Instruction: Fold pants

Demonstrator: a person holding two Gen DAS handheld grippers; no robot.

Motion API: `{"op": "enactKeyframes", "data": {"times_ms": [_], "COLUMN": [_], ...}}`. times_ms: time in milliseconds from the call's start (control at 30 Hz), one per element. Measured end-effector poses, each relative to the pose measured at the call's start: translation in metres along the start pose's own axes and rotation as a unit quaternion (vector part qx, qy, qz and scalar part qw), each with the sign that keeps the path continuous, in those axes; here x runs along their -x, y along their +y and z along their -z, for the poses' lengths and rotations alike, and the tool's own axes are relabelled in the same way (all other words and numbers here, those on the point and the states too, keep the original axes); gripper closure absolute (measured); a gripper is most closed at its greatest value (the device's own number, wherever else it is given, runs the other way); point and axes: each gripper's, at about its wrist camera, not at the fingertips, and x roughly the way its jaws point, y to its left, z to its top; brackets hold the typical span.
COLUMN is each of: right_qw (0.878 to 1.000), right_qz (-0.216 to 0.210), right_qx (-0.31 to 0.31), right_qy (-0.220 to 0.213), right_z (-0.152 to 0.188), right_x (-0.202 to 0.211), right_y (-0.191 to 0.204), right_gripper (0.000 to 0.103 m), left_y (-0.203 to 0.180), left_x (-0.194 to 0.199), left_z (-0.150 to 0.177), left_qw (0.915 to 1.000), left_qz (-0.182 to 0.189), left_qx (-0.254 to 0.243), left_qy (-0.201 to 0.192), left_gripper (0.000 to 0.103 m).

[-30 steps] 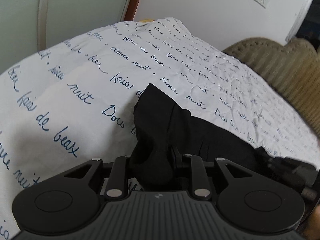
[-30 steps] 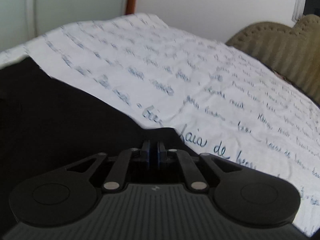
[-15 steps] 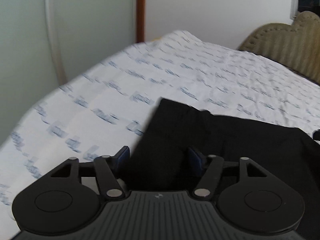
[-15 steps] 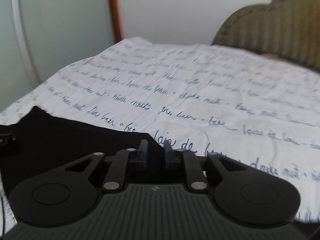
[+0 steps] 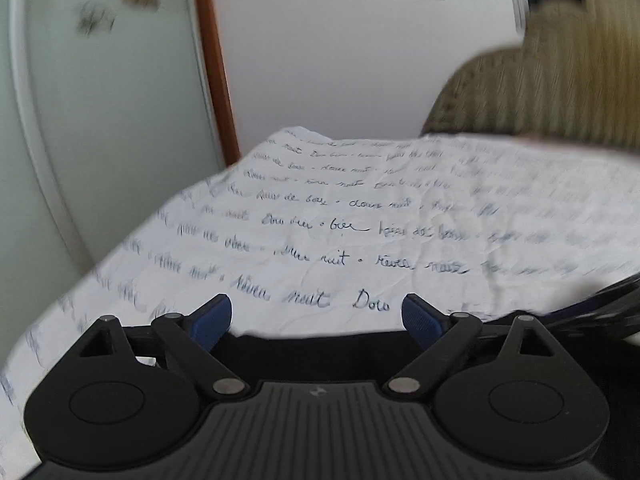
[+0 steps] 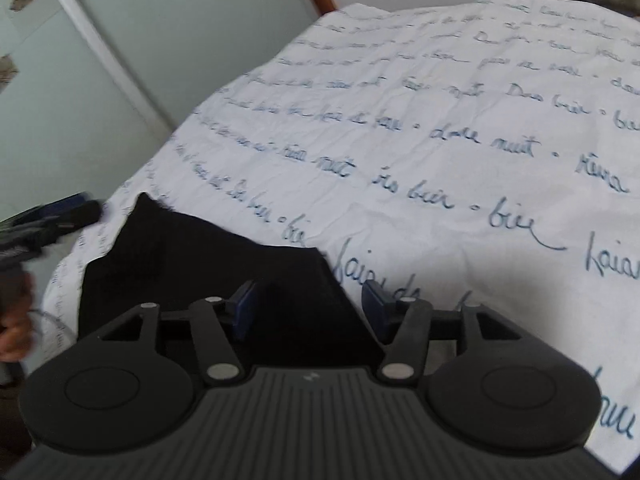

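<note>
Hand-held grippers agape over pants

I've let go: my left gripper and right gripper spread wide, pants dropped toward the frame's bottom.

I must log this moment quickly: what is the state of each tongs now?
Left tongs: open, holding nothing.
Right tongs: open, above the black pants, not gripping them.
</note>
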Motion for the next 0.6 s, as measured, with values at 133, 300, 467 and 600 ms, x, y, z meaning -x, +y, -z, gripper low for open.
{"op": "enactKeyframes", "data": {"times_ms": [133, 300, 467, 600], "right_qw": [0.999, 0.997, 0.992, 0.992], "right_qz": [-0.029, -0.078, -0.122, -0.122], "right_qx": [0.023, 0.026, 0.035, 0.019], "right_qy": [0.009, 0.009, 0.02, 0.019], "right_z": [0.0, -0.004, -0.006, -0.007], "right_x": [0.004, 0.008, 0.002, -0.001], "right_y": [-0.001, -0.009, -0.01, -0.009], "right_gripper": [0.048, 0.046, 0.046, 0.054], "left_y": [-0.025, -0.024, -0.02, -0.023], "left_x": [-0.039, -0.068, -0.08, -0.081], "left_z": [0.004, 0.016, 0.019, 0.019], "left_qw": [0.9999, 0.9988, 0.9972, 0.9974], "left_qz": [-0.015, -0.001, 0.01, 0.002], "left_qx": [-0.006, 0.007, 0.023, 0.014], "left_qy": [0.002, 0.049, 0.071, 0.071], "left_gripper": [0.01, 0.01, 0.01, 0.009]}}
